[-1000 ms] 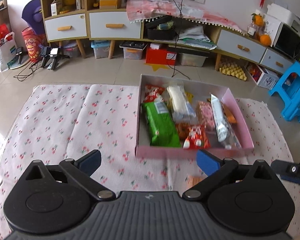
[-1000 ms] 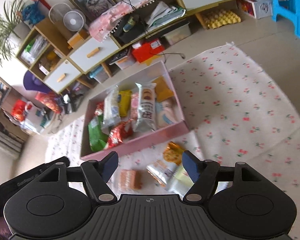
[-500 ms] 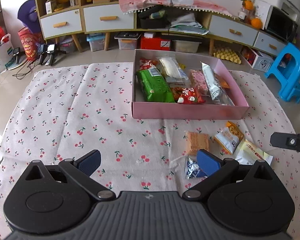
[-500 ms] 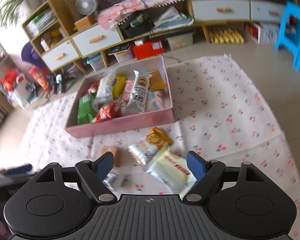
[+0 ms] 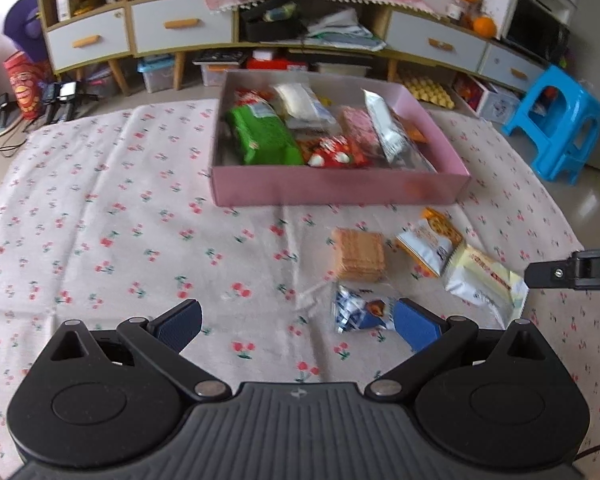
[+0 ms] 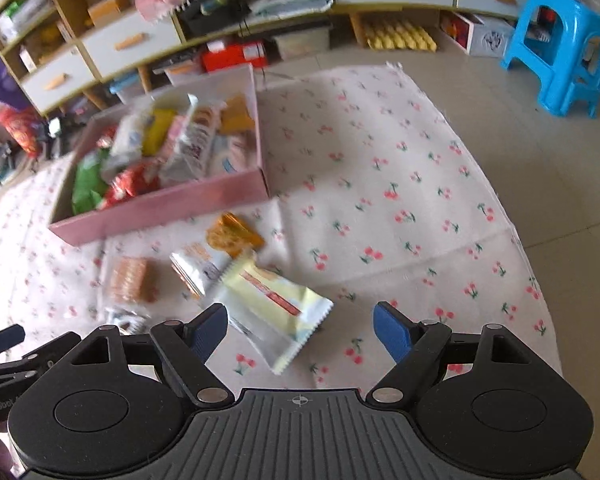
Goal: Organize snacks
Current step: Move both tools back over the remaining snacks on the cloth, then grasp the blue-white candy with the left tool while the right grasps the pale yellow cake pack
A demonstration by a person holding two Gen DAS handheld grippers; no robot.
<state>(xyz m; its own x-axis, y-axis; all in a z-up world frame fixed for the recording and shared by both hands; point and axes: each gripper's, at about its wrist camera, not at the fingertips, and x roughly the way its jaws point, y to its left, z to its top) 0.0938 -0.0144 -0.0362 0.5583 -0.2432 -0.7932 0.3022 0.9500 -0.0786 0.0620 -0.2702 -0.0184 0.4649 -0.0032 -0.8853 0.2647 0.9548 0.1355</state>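
A pink box point(image 5: 340, 188) point(image 6: 168, 208) on the cherry-print cloth holds several snack packs. In front of it lie loose snacks: a clear pack of brown biscuits point(image 5: 358, 255) point(image 6: 132, 280), an orange-and-white packet point(image 5: 430, 242) point(image 6: 204, 268), an orange cookie packet point(image 6: 234, 234), a pale yellow packet point(image 5: 484, 280) point(image 6: 276, 300) and a small blue-and-white packet point(image 5: 360, 312). My left gripper point(image 5: 298, 326) is open above the cloth, its right fingertip beside the blue-and-white packet. My right gripper point(image 6: 300, 332) is open, with the pale yellow packet's near end between its fingers, untouched.
The cherry-print cloth point(image 5: 112, 220) covers the floor, with bare tile point(image 6: 540, 120) to the right. A blue plastic stool point(image 5: 560, 120) point(image 6: 560, 48) stands at the right. Low cabinets with drawers point(image 5: 180, 28) and storage bins line the back wall.
Both grippers have sunk closer to the cloth and the loose snacks. The right gripper's fingers stand wider apart than a second ago, and the pale yellow packet now lies between them.
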